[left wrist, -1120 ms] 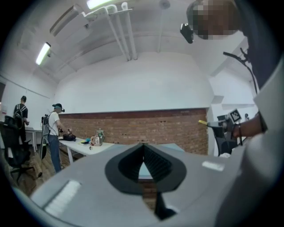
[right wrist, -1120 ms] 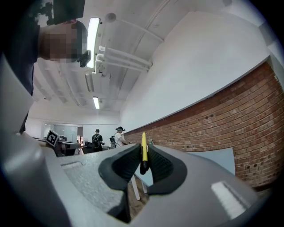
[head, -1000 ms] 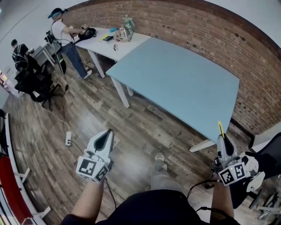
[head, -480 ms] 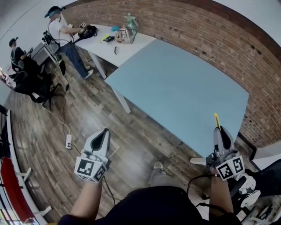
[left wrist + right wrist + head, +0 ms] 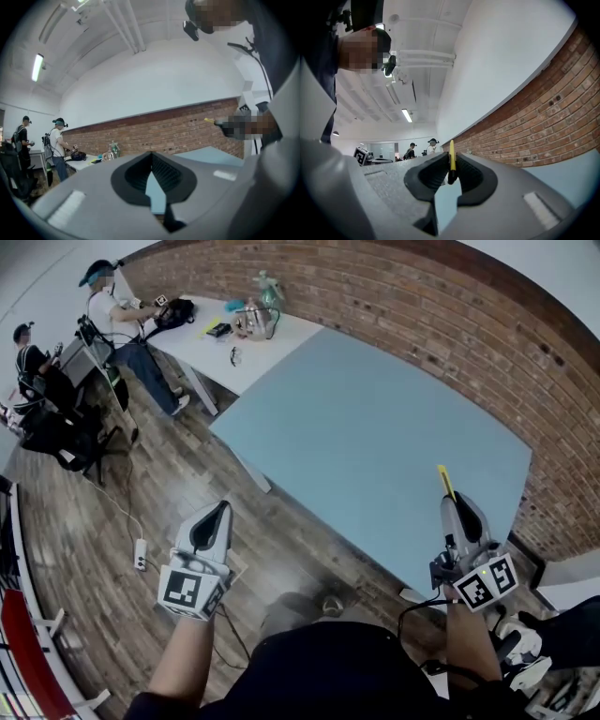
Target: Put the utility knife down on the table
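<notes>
Right, on the head view I am looking steeply down at my two hands in front of a pale blue table that is standing against a brick wall. The right gripper is reaching over the table's near edge, and the yellow utility knife is sticking out beyond its tips, over the tabletop and not lying on it. The left gripper is hanging over the wooden floor, well apart from the table, with its tips meeting. A white table with clutter is adjoining the blue one, and two people are busy at its far end.

Moving to the left gripper view, I am seeing the jaws pressed together at the tips with nothing clamped between them. The blue tabletop is showing through the gap lower down. Off to the right, the knife's yellow end is poking out in front of the brick wall.

Lastly, on the right gripper view, the jaws are clenching the utility knife on both sides. It is standing edge-on between the pads and jutting past them, with the brick wall running along the right and the blue table lying below.
</notes>
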A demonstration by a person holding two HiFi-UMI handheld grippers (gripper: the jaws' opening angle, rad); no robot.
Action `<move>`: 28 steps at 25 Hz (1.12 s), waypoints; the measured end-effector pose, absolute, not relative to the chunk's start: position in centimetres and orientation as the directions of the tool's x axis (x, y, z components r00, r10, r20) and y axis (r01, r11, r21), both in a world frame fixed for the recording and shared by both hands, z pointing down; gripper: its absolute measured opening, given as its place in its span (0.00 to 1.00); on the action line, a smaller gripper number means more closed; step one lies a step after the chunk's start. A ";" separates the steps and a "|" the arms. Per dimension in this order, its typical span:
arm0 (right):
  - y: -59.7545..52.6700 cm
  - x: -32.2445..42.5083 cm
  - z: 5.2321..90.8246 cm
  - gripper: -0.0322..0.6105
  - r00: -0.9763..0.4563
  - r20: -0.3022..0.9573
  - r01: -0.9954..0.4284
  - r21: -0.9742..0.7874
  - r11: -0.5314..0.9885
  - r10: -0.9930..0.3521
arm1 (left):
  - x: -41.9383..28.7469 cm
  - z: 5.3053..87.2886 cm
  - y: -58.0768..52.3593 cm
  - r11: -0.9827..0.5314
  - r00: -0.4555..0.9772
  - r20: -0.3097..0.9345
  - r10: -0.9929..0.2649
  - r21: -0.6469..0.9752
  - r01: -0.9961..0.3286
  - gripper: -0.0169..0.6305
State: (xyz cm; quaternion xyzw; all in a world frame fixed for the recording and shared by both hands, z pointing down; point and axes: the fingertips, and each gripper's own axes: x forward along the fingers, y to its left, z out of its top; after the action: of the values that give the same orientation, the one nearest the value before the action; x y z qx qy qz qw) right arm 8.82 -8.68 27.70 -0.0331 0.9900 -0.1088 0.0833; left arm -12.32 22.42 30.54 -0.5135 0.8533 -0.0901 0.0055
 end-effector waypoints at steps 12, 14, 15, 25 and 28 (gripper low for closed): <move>-13.2 4.8 29.3 0.13 -0.970 -0.096 -0.200 -0.212 0.956 -0.224 | -20.1 34.1 15.5 0.345 -0.351 0.107 -0.930 -0.065 -0.936 0.01; -14.3 4.1 29.9 0.13 -0.959 -0.076 -0.249 -0.236 0.939 -0.273 | -21.8 34.2 13.2 0.288 -0.296 0.115 -0.948 -0.084 -0.954 0.01; -14.7 3.8 30.2 0.13 -0.954 -0.066 -0.270 -0.242 0.932 -0.294 | -22.8 34.1 12.0 0.262 -0.272 0.114 -0.956 -0.092 -0.961 0.01; -17.6 -1.9 30.3 0.13 -0.886 -0.010 -0.450 -0.218 0.866 -0.463 | -31.9 33.9 0.7 0.016 -0.021 0.088 -0.996 -0.058 -0.998 0.01; -18.2 -3.5 30.2 0.13 -0.855 0.011 -0.509 -0.217 0.833 -0.519 | -34.3 34.0 -2.7 -0.063 0.058 0.091 -0.994 -0.044 -0.997 0.01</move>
State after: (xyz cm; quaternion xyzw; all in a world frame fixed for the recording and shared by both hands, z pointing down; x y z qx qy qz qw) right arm -3.53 -18.17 30.15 -0.2686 0.9570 -0.1068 0.0243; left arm -34.27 -2.67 34.03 -0.7273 0.6845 -0.0481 -0.0153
